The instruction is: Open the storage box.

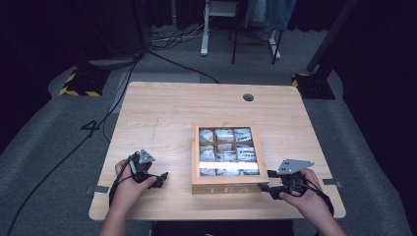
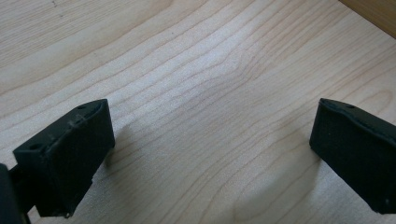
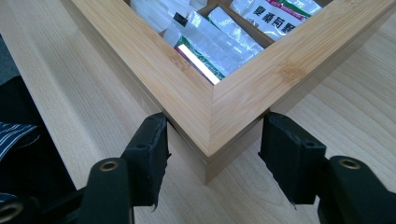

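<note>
A: How were the tongs set?

B: The right gripper [image 3: 212,161] stood apart, its jaws straddling the near right corner of the tea box [image 1: 227,183]; the left gripper [image 2: 210,154] gaped wide over the bare table [image 1: 162,113], left of the box.

A: Best approach?

B: Probably pinch only the lid's edge, squarely; smooth bamboo could slip; glossy tea packets [image 3: 212,44] lay beneath the pane.

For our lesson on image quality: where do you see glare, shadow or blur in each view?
High view: a white glare band crosses the tea box lid, surroundings dark. Left gripper view: soft jaw shadows on the table. Right gripper view: box corner sharp, nearest gripper parts blurred.
</note>
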Motion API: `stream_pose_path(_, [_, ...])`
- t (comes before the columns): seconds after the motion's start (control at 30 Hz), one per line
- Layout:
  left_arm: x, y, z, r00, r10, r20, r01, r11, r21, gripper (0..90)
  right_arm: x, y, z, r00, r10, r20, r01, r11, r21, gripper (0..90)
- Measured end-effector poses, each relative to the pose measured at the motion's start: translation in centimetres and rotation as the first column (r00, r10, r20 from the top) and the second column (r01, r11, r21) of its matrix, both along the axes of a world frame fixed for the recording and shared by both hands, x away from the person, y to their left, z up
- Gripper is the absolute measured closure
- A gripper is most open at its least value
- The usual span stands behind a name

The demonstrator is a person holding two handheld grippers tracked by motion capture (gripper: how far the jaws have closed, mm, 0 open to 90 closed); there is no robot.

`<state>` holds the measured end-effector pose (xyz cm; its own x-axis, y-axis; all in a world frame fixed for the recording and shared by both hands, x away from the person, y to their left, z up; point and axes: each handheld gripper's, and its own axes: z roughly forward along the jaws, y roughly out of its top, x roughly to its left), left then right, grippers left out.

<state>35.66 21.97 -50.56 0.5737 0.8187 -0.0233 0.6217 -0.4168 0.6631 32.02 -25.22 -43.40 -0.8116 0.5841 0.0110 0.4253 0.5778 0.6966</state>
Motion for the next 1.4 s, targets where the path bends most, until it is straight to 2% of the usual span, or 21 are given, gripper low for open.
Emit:
stream_pose_path(0.27, [0.0,0.0,0.0,1.0,-0.003,0.001,0.003,1.0,0.002,0.5,-0.1,-0.1,0.3,0.9998,-0.013,-0.018,0.013,1.0,0.01,46.4])
stream_pose_path(0.5, [0.0,0.0,0.0,1.0,-0.003,0.002,0.003,1.0,0.003,0.4,-0.2,-0.2,0.7,0.9993,-0.028,-0.024,0.028,0.999,0.039,47.0])
stream_pose_path(0.9, [0.0,0.0,0.0,1.0,-0.005,0.002,0.005,1.0,0.004,0.4,-0.5,-0.6,1.9,0.9979,-0.063,0.015,0.061,0.992,0.108,52.4])
stream_pose_path(1.03, [0.0,0.0,0.0,1.0,-0.004,0.0,0.004,1.0,0.003,0.5,-0.5,-0.9,2.6,0.9964,-0.082,0.021,0.078,0.985,0.153,55.6])
stream_pose_path(1.23, [0.0,0.0,0.0,1.0,-0.001,-0.002,0.001,1.0,-0.001,0.5,-0.4,-1.0,3.5,0.9937,-0.104,0.043,0.095,0.978,0.183,60.8])
stream_pose_path(1.4, [0.0,0.0,0.0,1.0,-0.001,-0.002,0.001,1.0,-0.001,0.5,0.1,-1.0,4.1,0.9918,-0.12,0.043,0.108,0.971,0.214,61.9])
